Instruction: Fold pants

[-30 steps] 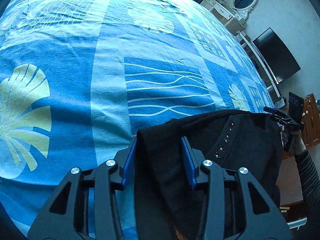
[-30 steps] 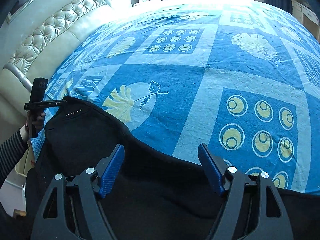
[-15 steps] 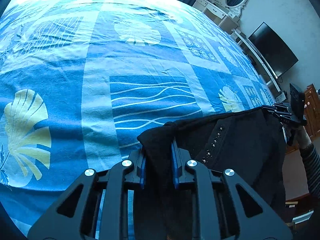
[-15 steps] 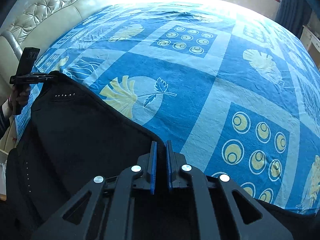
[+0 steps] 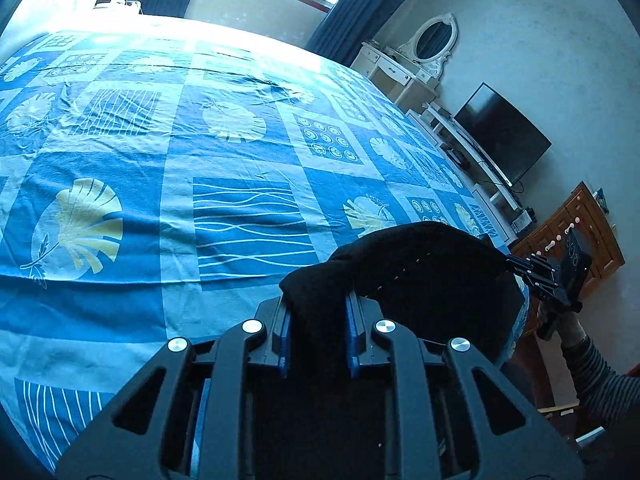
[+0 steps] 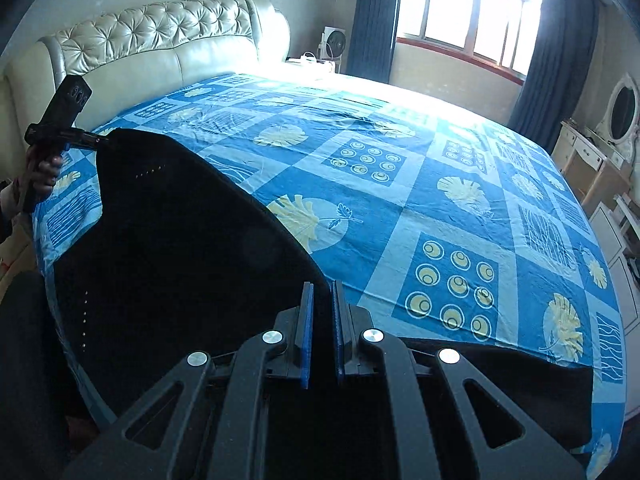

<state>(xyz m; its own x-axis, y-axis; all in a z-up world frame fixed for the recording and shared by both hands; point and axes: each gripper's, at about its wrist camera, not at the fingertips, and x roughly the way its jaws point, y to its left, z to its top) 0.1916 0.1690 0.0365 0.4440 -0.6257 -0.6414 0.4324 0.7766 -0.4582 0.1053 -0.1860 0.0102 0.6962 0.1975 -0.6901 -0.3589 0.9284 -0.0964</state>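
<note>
The black pants (image 5: 432, 276) with a row of small studs hang stretched between my two grippers at the near edge of the bed. My left gripper (image 5: 316, 312) is shut on one bunched corner of the waistband. My right gripper (image 6: 320, 300) is shut on the other corner of the pants (image 6: 168, 248). The left gripper also shows far left in the right wrist view (image 6: 86, 140), and the right gripper shows at the right of the left wrist view (image 5: 516, 264). The lower part of the pants is hidden below the bed edge.
The bed is covered with a blue patterned sheet (image 5: 200, 168). A padded cream headboard (image 6: 152, 52) is at its left end. A dressing table with an oval mirror (image 5: 432, 44), a TV (image 5: 500, 136) and a wooden drawer cabinet (image 5: 576, 236) line the wall.
Both grippers have shut on the waistband corners, having been open a second ago. Both have since lifted and tilted up, raising the pants off the sheet.
</note>
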